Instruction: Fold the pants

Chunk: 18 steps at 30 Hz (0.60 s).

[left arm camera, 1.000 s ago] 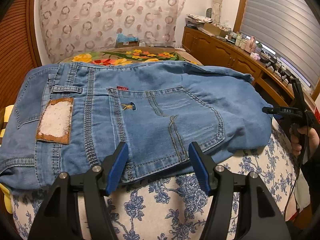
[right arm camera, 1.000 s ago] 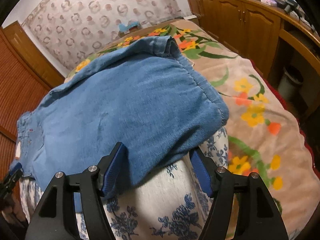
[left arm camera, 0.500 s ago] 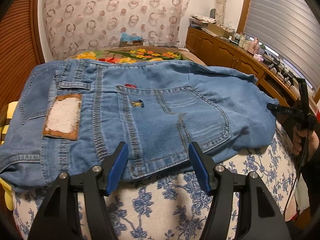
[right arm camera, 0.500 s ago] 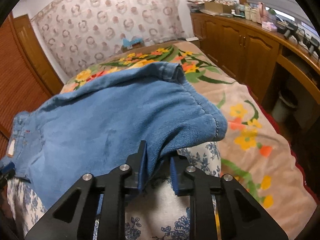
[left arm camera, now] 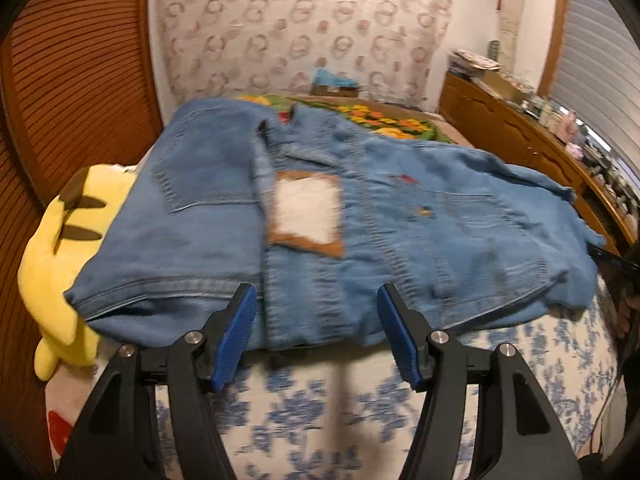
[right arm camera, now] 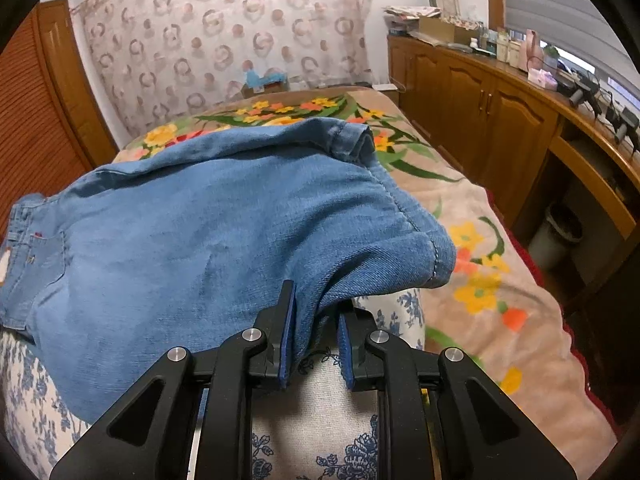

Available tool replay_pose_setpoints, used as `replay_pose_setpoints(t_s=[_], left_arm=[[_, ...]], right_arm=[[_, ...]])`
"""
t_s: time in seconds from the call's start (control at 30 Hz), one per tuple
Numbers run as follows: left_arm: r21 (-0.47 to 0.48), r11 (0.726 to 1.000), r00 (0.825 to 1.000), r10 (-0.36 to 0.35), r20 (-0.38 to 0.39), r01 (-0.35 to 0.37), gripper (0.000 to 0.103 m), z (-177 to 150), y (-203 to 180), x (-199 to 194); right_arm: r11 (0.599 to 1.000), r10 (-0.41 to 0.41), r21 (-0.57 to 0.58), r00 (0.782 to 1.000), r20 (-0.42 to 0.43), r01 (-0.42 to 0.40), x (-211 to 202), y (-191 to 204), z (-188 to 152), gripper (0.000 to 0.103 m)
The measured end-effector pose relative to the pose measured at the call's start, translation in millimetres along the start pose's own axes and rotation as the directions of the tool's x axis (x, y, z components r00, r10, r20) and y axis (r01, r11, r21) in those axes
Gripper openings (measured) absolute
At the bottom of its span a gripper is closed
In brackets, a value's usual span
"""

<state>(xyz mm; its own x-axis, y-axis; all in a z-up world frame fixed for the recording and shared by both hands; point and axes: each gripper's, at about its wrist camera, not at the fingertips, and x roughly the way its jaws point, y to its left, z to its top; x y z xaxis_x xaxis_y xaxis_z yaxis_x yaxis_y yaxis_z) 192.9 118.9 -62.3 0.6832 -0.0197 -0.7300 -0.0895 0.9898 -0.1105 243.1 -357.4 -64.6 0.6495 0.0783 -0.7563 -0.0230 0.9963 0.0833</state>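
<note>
Pants [left arm camera: 360,232] lie on bed, long axis left-right. Right gripper [right arm camera: 316,344] clamped on near leg-end edge. Left gripper [left arm camera: 316,332] fingers apart, empty, waistband edge just beyond them.

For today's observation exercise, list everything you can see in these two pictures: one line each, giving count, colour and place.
jeans: one pair, blue denim, spread across the blue-flowered cushion.
leather patch: one, brown with a white middle, at the jeans' waist.
blue-flowered cushion: one, white and blue, under the jeans.
plush toy: one, yellow, at the jeans' left edge.
floral blanket: one, beige with orange and yellow flowers, on the bed.
cabinets: a row, brown wood, along the right wall, cluttered on top.
bin: one, pale, beneath the counter.
left tool: black, blue pads, open at the waist edge.
right tool: black, blue pads, shut on a jeans fold.
</note>
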Motion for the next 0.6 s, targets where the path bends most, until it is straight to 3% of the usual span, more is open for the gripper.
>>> replay_pose_setpoints(t_s=[0.13,0.3,0.6], left_arm=[[-0.026,1.000,1.000,0.016,-0.006,-0.016,0.062,-3.8,9.5,9.6],[-0.050,0.999,1.000,-0.019,0.000,0.019,0.043,-11.5,8.8,14.2],[-0.005,1.000,1.000,0.017,-0.020,-0.017,0.042,-12.2,0.7,23.7]], right_arm=[[1.000,-0.004,-0.002,1.000,-0.002,0.004,1.4,0.1,-0.6,0.017],[1.000,-0.005,-0.003,1.000,-0.002,0.005,1.4,-0.2,-0.6,0.017],[1.000,-0.011,-0.008,1.000,-0.003,0.011,3.6,-3.2,-2.0,0.017]])
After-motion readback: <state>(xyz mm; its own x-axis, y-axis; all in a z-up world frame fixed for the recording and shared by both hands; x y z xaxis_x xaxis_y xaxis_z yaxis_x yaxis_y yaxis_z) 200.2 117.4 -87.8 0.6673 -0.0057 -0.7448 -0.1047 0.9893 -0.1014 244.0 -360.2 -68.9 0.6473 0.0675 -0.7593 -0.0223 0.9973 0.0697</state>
